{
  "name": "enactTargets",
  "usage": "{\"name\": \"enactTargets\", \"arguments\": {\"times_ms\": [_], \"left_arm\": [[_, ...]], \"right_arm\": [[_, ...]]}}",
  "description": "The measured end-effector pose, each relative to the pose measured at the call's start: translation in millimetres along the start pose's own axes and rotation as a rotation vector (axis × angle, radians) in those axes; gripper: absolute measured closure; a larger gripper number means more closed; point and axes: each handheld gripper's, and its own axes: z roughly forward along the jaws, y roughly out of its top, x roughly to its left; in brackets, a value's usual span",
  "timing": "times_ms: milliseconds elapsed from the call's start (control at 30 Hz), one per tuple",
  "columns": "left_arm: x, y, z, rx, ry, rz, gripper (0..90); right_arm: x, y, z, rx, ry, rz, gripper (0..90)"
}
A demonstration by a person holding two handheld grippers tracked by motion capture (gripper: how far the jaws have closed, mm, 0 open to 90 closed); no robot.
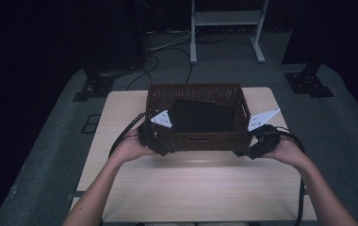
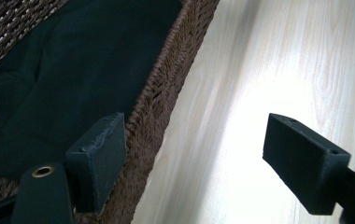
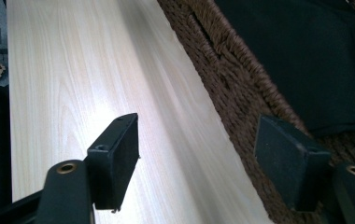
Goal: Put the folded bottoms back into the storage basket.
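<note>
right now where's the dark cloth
In the high view the dark cloth lies inside the wicker basket on the table's far half, between the left gripper and right gripper at the basket's near corners.

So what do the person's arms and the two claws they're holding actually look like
The forearms are bare, no sleeves in the high view. Each hand holds a black claw: the left claw and the right claw each carry a pale grey three-cornered plate on top and trail a black cable. Up close, the pads are flat dark rectangular blocks on arms with brass-coloured eyelets.
</note>
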Motion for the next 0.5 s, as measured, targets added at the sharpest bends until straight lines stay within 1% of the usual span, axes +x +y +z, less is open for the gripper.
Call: {"name": "enactTargets", "arguments": {"times_ms": [167,300,400,500], "left_arm": [[-3.1,-4.1,0.6,0.003,0.000,-0.004,18.9],[-5.7,-7.3,-0.5,-0.008,-0.001,-0.007,18.6],[-7.6,-9.9,-0.3,-0.010,0.001,-0.011,18.6],[-9.3,-13.0,-0.5,-0.002,0.002,-0.006,18.6]], "right_arm": [[4.4,-4.9,-0.2,-0.003,-0.004,0.011,28.0],[6.7,-8.3,0.0,0.002,-0.007,0.010,27.0],[7.7,-10.9,1.0,0.001,-0.009,0.018,26.2],[9.4,-13.0,2.2,0.004,-0.009,0.022,25.4]]}}
